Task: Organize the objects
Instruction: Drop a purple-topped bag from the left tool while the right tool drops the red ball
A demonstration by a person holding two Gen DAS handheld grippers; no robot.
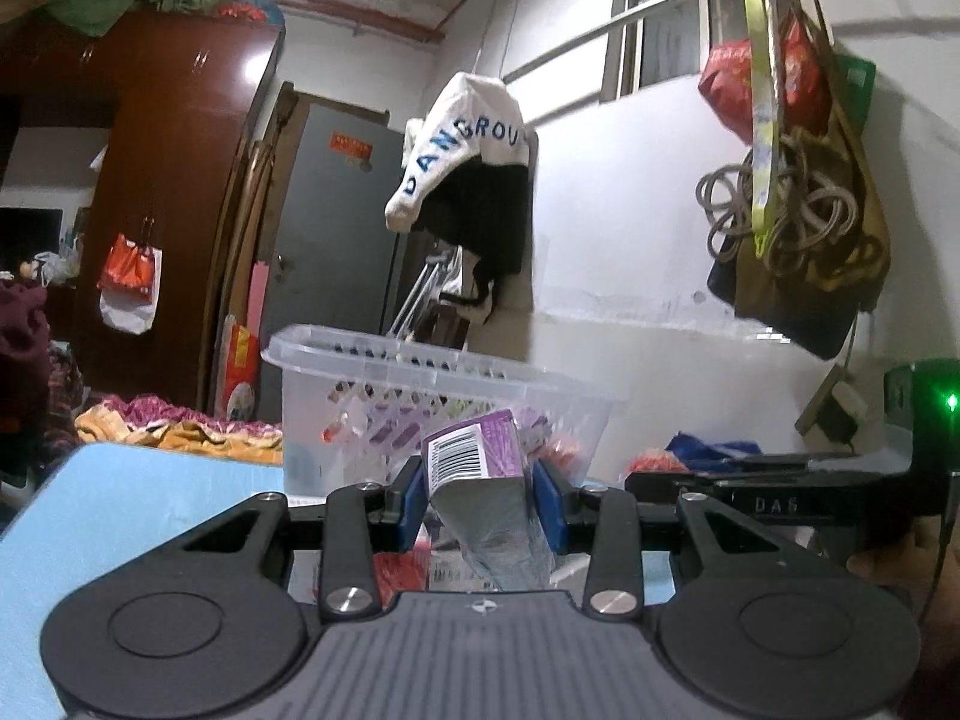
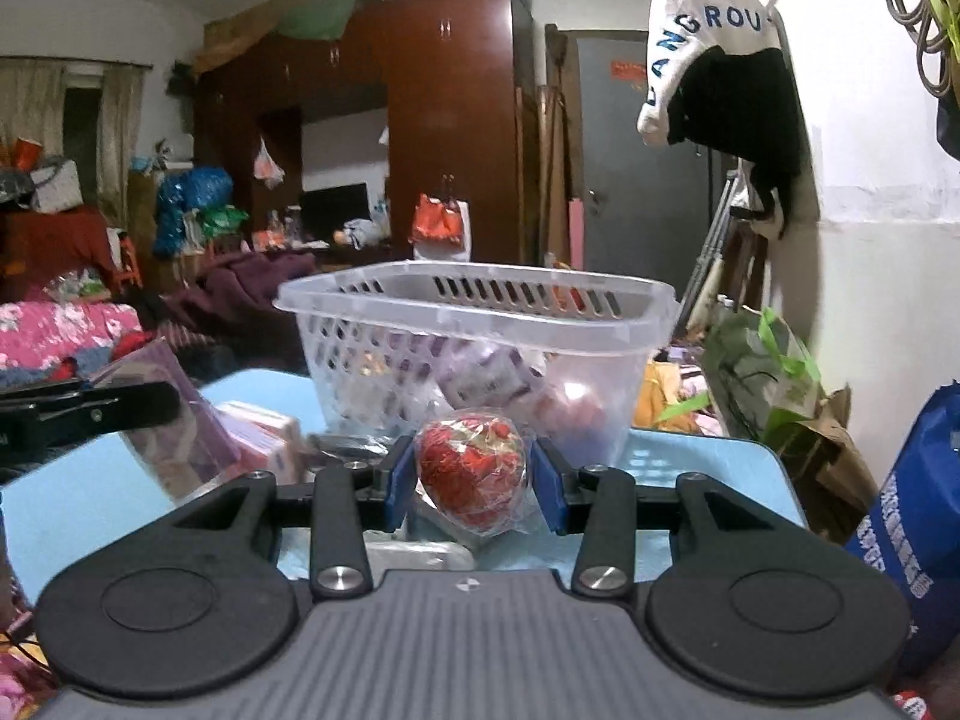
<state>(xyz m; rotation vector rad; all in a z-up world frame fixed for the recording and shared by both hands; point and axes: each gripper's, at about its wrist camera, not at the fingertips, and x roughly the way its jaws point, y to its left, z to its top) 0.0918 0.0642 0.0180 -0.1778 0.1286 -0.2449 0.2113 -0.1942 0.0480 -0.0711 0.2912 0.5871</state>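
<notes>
A clear plastic basket (image 1: 384, 360) (image 2: 474, 324) with slotted sides stands on the light blue table (image 1: 120, 504) (image 2: 720, 468) and holds several purple and red packets. In the left wrist view my left gripper (image 1: 477, 501) is shut on a purple and silver packet (image 1: 480, 468) with a barcode, held just in front of the basket. In the right wrist view my right gripper (image 2: 474, 489) is shut on a red and gold round sweet in clear wrap (image 2: 471, 471), also just before the basket. The other gripper's black arm (image 2: 84, 411) shows at the left, and the right one (image 1: 780, 492) crosses the left wrist view.
A pink packet (image 2: 264, 438) and a purple box (image 2: 174, 414) lie on the table left of the basket. A white and black jacket (image 1: 474, 168) and bags with coiled cord (image 1: 792, 204) hang on the wall. A blue bag (image 2: 918, 528) stands at the right.
</notes>
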